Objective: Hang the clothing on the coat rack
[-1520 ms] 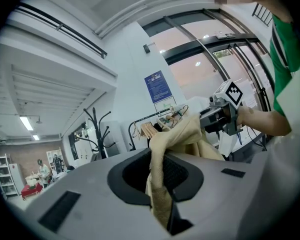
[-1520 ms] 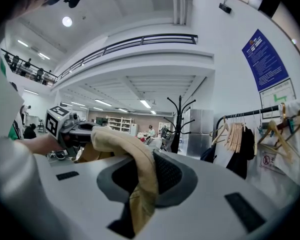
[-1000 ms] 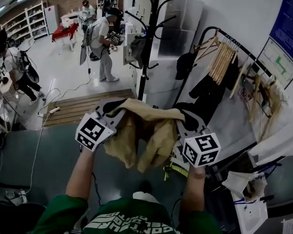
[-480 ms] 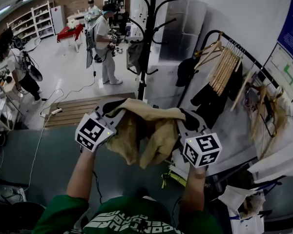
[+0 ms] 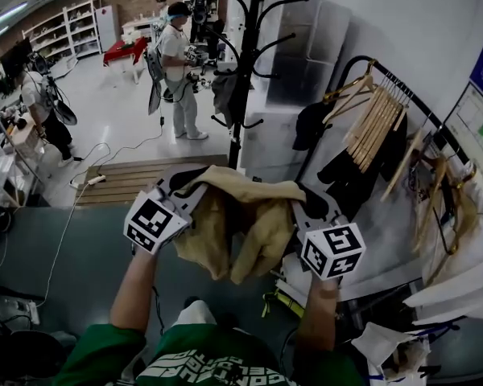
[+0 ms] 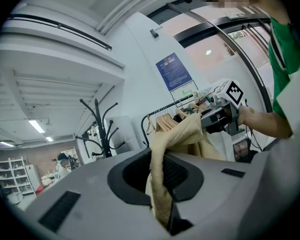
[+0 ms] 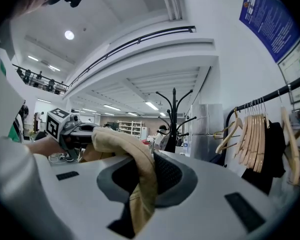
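Wide workshop hall with a pale floor; black coat rack (image 5: 240, 71) upright ahead, beside a white wall. Nearer than the rack and below its hooks, tan clothing (image 5: 241, 223) slung between left gripper (image 5: 183, 185) and right gripper (image 5: 307, 201), each nipped nearly closed on a bunched fold. Looks soft, light, floppy; probably best hooked by the span between the grips.

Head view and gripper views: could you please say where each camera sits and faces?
Head view: on the head, steeply down at tan garment between left gripper and right gripper; forearms show.
Left gripper view: rides the left gripper, faces right gripper; own jaws show.
Right gripper view: mirrored, facing the left gripper.
All share the coat rack.
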Demonstrator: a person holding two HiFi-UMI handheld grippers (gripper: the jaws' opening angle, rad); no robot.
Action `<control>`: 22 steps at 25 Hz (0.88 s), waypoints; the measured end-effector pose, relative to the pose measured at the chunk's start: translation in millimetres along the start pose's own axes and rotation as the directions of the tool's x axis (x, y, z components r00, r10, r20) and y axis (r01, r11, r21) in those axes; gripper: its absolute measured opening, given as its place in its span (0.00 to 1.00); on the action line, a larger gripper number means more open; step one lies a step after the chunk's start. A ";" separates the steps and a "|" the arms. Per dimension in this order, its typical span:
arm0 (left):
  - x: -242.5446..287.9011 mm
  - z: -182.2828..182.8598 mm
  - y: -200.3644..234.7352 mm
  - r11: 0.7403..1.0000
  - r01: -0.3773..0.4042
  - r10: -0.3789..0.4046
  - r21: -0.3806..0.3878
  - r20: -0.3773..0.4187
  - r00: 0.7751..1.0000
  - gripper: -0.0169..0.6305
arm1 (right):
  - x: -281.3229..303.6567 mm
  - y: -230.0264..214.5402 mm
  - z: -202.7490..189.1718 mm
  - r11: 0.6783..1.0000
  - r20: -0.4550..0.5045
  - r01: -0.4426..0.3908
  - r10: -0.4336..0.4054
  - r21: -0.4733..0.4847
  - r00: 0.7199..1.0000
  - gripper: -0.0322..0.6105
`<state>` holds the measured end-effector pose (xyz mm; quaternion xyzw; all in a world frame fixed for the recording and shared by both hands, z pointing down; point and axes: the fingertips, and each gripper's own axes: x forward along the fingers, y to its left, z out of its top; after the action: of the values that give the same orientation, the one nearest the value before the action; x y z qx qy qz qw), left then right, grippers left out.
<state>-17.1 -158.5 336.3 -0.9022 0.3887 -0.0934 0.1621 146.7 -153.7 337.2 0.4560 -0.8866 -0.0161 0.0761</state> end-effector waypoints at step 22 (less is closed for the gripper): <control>55.0 -13.3 65.1 1.000 -0.005 0.006 -0.022 0.044 0.999 0.07 | 72.9 -42.2 15.5 1.000 0.006 0.011 -0.010 -0.013 1.000 0.14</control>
<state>-27.2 -243.6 327.3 -0.9047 0.3884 -0.0690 0.1611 136.7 -238.1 326.5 0.4601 -0.8843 -0.0237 0.0764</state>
